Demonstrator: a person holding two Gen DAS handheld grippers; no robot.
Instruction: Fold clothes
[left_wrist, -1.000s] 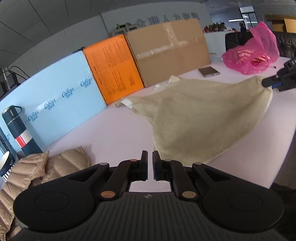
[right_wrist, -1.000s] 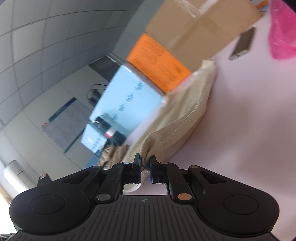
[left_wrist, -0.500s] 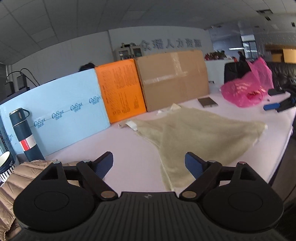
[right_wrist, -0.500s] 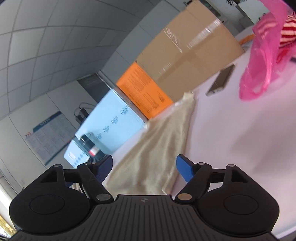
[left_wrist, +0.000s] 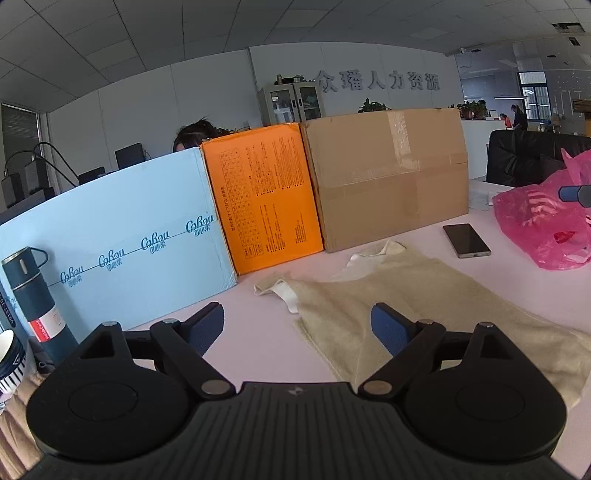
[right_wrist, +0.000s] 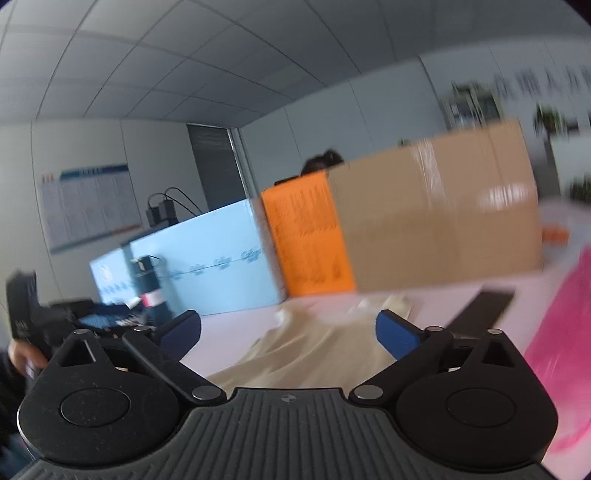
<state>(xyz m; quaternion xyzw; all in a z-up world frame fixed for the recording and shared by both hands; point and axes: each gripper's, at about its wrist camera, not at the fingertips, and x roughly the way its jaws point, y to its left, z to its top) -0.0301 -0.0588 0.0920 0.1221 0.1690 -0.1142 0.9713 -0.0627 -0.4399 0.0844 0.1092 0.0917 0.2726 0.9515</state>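
Both my left hand-held gripper (left_wrist: 297, 326) and right hand-held gripper (right_wrist: 288, 330) have just opened wide, holding nothing, with the beige garment (left_wrist: 424, 306) flat on the worktop (left_wrist: 251, 332); next I regrasp an edge.

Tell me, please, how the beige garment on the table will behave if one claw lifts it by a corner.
The beige garment lies flat with soft wrinkles, so it would probably droop, not stay stiff. Its fabric looks thin, so it is likely light. Its fuzzy surface suggests it should not slip easily from the pads.

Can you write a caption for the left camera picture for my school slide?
Open left gripper above a beige garment lying on the table, beside a phone and pink bag.
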